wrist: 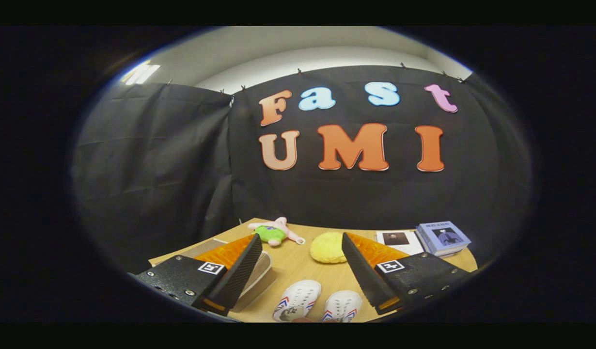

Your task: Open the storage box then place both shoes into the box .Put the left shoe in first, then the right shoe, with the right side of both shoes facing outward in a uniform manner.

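Two white shoes with red and blue stripes lie side by side on the wooden table (pixel 298 264), toes pointing away from me: the left-hand shoe (pixel 298 299) and the right-hand shoe (pixel 342 306). They sit low between my two fingers, nearer to me than the fingertips. My gripper (pixel 302 239) is open and held above the table with nothing between its fingers. The storage box (pixel 257 274), a flat beige thing with its lid down, lies on the left, mostly hidden behind my left finger (pixel 240 271).
A pink and green plush toy (pixel 274 231) lies beyond the left finger at the table's far edge. A yellow round cushion-like thing (pixel 328 247) sits just beside the right finger. Books (pixel 442 237) and a white booklet (pixel 399 240) rest at the far right.
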The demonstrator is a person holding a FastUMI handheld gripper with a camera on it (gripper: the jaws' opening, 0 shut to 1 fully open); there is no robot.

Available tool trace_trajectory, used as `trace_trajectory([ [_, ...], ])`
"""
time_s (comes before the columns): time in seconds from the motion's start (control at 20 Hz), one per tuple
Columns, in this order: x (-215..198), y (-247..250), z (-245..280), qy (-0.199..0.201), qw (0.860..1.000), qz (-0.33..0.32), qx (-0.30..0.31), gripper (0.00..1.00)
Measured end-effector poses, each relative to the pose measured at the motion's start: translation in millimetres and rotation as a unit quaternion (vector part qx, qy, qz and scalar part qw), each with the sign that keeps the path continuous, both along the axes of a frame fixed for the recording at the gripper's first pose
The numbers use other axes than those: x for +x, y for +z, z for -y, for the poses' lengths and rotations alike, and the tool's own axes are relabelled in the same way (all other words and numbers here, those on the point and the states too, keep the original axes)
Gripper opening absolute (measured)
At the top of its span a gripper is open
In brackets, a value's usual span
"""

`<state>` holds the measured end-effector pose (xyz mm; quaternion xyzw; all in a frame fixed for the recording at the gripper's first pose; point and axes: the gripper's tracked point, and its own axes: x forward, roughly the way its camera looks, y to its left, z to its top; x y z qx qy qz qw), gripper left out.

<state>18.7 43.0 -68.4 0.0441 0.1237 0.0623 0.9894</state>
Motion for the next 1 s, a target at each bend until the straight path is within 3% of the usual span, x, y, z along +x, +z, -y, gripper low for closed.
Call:
trace_trajectory([
  [0.3,2,-59,-36,0.043,0.990,-0.105,0.078,0.98],
  [0.6,-3,-116,-75,0.085,0.958,-0.229,0.149,0.98],
  [1.0,-14,-164,-119,0.132,0.908,-0.325,0.227,0.98],
])
